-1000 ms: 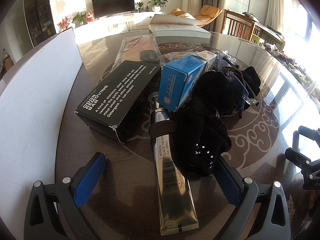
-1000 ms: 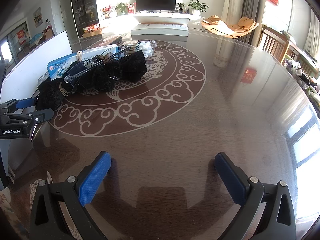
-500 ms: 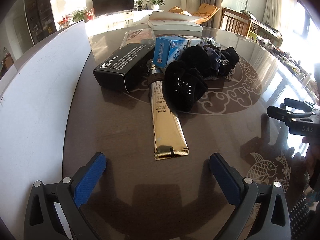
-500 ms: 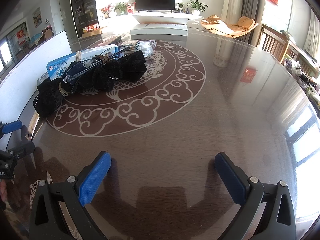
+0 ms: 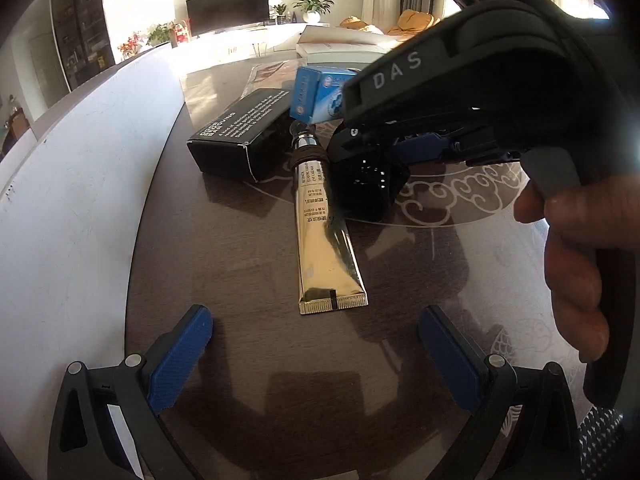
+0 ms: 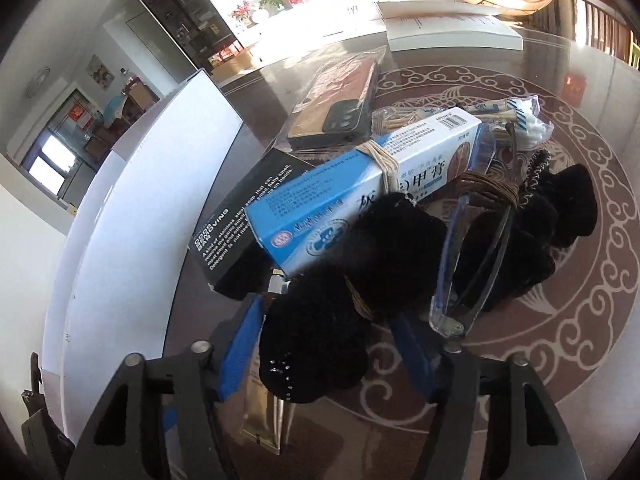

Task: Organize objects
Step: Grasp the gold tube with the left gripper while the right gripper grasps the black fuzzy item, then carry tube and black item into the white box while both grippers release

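Round glass-topped table (image 5: 248,360) with scroll pattern fills both views; white board (image 5: 80,208) standing along its edge at the left of each frame. Clutter heaped upper centre of the left wrist view: black carton (image 5: 240,136) lying flat, blue box (image 6: 360,188) bound with string resting partly on it, phone in a clear sleeve (image 6: 340,100) behind, packet of cotton swabs (image 6: 516,120) towards upper right of the right wrist view. Gold tube (image 5: 326,240) lying crimp end nearest the camera, cap end tucked under the pile. Black fuzzy fabric item (image 6: 320,344), studded with small stones, at the near end of the heap, lower centre of the right wrist view, resting over the tube; clear glasses (image 6: 472,264) lying across more black fabric just to its right. Right gripper (image 6: 328,348) closing, the fuzzy item between its blue pads, left pad beside the fabric, right pad seemingly touching it; firm clamp not yet confirmed. Left gripper (image 5: 316,356) spread wide and empty at the bottom of its frame, clear of the tube. Advised for the step in hand: finish the squeeze on fabric only, keep the lower pad off the tube beneath, lift straight up and slowly, since the glasses' arm and the brown band nearby may snag and drag.
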Demonstrator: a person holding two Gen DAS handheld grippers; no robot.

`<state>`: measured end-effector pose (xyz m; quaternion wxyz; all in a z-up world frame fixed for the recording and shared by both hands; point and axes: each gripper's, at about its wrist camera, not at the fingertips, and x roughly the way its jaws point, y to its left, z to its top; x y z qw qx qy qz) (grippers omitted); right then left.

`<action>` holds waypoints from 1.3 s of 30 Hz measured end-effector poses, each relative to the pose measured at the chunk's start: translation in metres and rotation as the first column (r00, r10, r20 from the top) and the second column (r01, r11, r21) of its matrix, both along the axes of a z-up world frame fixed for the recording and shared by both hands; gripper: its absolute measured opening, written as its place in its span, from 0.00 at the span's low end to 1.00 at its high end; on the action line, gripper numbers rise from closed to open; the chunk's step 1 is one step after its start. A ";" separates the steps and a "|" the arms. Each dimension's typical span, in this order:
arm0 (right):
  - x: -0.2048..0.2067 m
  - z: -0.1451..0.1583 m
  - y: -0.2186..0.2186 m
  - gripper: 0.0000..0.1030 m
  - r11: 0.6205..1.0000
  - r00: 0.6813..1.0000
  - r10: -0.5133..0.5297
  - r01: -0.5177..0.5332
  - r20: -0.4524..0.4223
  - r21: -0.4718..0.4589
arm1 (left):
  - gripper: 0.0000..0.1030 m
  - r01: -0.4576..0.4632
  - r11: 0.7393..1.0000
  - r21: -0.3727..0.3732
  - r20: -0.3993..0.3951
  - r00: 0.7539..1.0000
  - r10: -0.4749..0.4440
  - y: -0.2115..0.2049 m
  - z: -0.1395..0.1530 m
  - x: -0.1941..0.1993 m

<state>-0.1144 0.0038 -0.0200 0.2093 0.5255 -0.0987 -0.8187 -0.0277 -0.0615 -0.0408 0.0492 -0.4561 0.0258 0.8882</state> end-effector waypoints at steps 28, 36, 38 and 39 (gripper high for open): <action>0.129 0.008 0.146 0.64 0.978 0.995 0.066 -0.049 -0.077 0.204 | 0.25 0.024 0.990 0.139 -0.009 1.000 -0.023 0.007 0.018 0.015; 0.115 0.012 0.135 0.30 0.971 0.995 0.058 -0.037 -0.083 0.237 | 0.25 0.085 0.995 0.051 -0.037 0.996 -0.083 0.017 0.013 0.020; 0.118 0.015 0.136 0.30 0.969 0.995 0.057 -0.036 -0.079 0.245 | 0.25 0.090 0.992 0.091 -0.054 0.995 -0.085 0.012 0.011 0.024; 0.121 0.018 0.137 0.30 0.969 0.995 0.057 -0.035 -0.085 0.245 | 0.25 0.089 0.988 0.123 -0.061 0.995 -0.082 0.010 0.011 0.027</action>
